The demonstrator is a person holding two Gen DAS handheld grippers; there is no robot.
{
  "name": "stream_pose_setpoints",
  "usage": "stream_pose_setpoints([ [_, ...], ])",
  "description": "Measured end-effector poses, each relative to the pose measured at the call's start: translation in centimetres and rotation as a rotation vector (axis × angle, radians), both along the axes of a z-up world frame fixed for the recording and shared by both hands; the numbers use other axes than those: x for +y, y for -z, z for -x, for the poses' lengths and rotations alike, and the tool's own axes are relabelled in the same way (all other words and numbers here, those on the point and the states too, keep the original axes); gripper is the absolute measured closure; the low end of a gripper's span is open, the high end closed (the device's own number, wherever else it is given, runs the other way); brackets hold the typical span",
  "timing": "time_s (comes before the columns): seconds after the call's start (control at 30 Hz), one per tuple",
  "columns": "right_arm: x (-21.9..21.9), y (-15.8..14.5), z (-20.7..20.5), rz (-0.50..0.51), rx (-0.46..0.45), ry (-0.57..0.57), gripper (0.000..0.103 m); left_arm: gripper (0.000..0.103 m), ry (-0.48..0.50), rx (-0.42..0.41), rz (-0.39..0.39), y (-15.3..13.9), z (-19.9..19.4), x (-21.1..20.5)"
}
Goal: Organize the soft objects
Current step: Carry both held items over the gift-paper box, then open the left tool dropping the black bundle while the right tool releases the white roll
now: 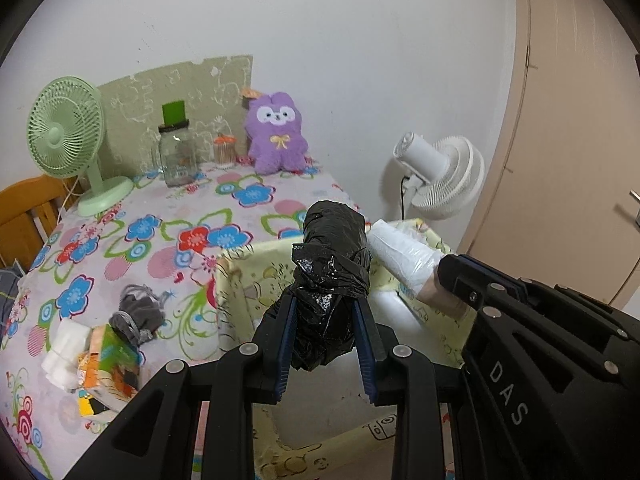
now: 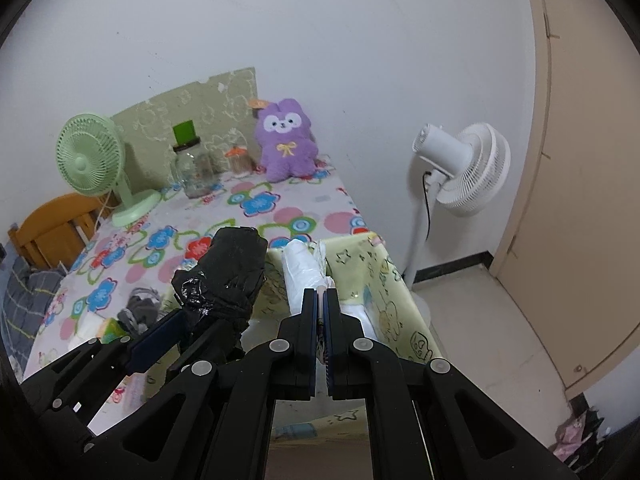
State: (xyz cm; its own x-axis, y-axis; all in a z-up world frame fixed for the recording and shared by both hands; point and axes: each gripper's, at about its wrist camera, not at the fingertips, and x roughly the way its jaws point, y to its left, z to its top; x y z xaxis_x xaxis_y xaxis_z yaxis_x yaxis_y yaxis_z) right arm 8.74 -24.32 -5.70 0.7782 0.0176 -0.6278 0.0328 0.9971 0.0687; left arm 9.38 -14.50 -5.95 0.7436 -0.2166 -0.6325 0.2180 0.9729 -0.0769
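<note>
My left gripper is shut on a black plastic bag roll and holds it above a pale yellow storage box at the table's near right. My right gripper is shut on a white plastic bag roll, also over the yellow box. The black roll shows in the right wrist view to the left, and the white roll in the left wrist view to the right. Grey socks, a tissue pack and white soft pieces lie on the flowered tablecloth.
A purple plush toy, a glass jar, a small orange-lidded jar and a green desk fan stand at the table's back. A white floor fan stands right of the table. A wooden chair is at left.
</note>
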Motion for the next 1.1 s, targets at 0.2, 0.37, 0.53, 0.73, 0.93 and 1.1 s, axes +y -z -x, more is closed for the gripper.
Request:
stream_pose_setpoints([
  [0.2, -1.3, 1.1, -0.8, -0.006, 0.024, 0.026, 0.097, 0.075, 0.019, 0.075, -0.041, 1.8, -1.2, -1.1],
  [0.37, -1.8, 1.8, -1.7, -0.008, 0.037, 0.038, 0.097, 0.072, 0.019, 0.098, -0.068, 2.4, -1.7, -1.8],
  [0.53, -2.1, 2.4, -2.4, -0.019, 0.059, 0.029, 0.097, 0.048, 0.019, 0.113, -0.08, 2.5, -1.9, -2.1],
  [0.73, -2.0, 2.8, -2.8, -0.029, 0.092, 0.003, 0.096, 0.035, 0.018, 0.116, -0.087, 2.5, -2.0, -2.2],
  [0.93, -1.9, 2.7, -2.6, -0.015, 0.102, 0.005, 0.096, 0.028, 0.036, 0.123, -0.077, 2.4, -2.0, -2.1],
  [1.1, -1.6, 2.3, -2.1, 0.002, 0.096, 0.01, 0.096, 0.016, 0.035, 0.106, -0.081, 1.9, -1.6, -2.0],
])
